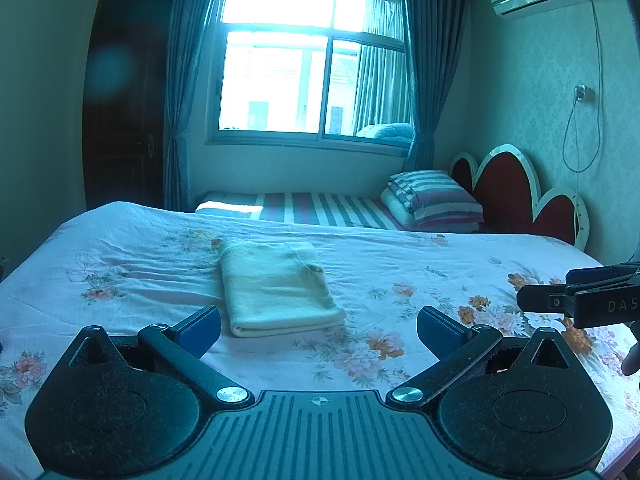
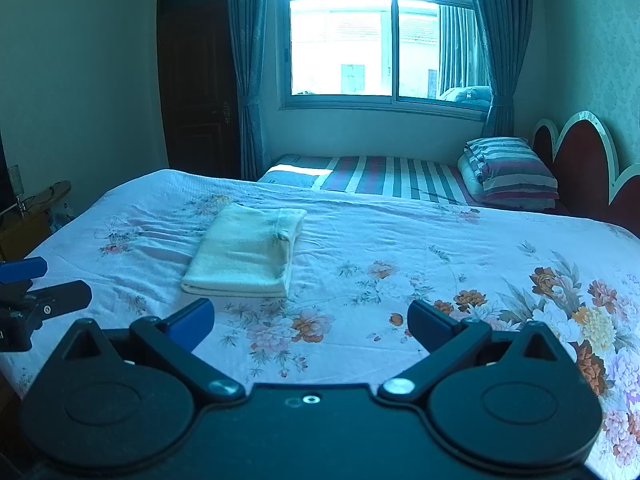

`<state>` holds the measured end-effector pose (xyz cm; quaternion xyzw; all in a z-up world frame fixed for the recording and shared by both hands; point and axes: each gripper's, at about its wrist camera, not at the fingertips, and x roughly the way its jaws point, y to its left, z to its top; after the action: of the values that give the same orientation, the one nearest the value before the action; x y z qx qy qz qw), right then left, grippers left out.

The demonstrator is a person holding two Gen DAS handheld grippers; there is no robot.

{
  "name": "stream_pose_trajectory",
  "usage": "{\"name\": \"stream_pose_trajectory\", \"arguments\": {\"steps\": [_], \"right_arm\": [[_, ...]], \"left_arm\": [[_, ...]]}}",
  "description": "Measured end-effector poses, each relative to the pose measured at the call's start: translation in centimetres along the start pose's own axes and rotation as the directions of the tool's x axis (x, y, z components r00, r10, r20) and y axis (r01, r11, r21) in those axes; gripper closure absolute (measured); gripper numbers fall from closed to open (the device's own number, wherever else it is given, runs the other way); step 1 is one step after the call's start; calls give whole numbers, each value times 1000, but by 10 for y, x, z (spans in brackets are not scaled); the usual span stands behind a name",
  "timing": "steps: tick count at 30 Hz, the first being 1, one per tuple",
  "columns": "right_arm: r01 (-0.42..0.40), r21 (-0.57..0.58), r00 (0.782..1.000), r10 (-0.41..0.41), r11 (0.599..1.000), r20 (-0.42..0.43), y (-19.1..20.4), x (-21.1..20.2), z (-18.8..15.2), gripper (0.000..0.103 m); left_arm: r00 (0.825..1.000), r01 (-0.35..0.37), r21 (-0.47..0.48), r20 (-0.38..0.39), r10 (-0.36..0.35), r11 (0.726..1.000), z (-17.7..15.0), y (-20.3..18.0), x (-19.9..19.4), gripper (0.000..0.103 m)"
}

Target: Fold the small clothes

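A pale cream garment (image 1: 276,286) lies folded into a neat rectangle on the floral bedspread (image 1: 400,272). It also shows in the right wrist view (image 2: 246,252), left of centre. My left gripper (image 1: 319,330) is open and empty, hovering just in front of the garment's near edge. My right gripper (image 2: 310,320) is open and empty, in front of and to the right of the garment. The right gripper shows at the right edge of the left wrist view (image 1: 580,300). The left gripper shows at the left edge of the right wrist view (image 2: 36,300).
A second bed with a striped sheet (image 1: 320,208) and folded striped bedding (image 1: 436,198) stands behind. A red scalloped headboard (image 1: 516,192) is at right. A window (image 1: 312,60), curtains and a dark door (image 1: 124,96) are at the back. A small table (image 2: 28,216) stands left of the bed.
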<state>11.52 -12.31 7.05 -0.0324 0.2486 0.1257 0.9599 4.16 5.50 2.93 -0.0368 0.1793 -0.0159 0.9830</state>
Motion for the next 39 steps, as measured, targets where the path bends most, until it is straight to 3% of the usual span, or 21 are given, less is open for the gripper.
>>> {"name": "stream_pose_trajectory", "arguments": {"steps": [39], "right_arm": [[-8,-8,1000,8,1000,0,-4,1,2,0]], "left_arm": [[1000,21,17,-3,-21,1000,3,2,6,0]]}}
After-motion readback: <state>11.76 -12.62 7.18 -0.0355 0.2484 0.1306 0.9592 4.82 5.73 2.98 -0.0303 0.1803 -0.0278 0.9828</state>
